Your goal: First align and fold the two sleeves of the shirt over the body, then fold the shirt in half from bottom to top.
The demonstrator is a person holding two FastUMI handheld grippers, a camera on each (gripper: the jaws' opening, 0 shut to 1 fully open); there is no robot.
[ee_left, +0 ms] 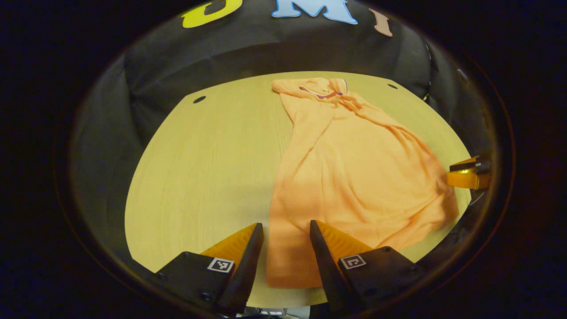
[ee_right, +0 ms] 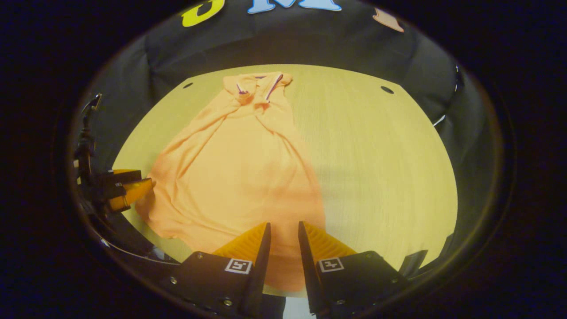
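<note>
I keep both grippers' fingers open over the orange polo shirt [ee_left: 354,177] hem; I should pinch both corners evenly.

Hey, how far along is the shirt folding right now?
Sleeves look already folded in: the shirt lies as a narrow strip on the table. The left gripper and right gripper sit open over the hem corners. The bottom-to-top fold toward the collar remains.

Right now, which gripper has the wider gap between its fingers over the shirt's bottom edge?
The left gripper: its fingers stand clearly farther apart over the orange shirt hem than those of the right gripper, which are nearly closed.
</note>
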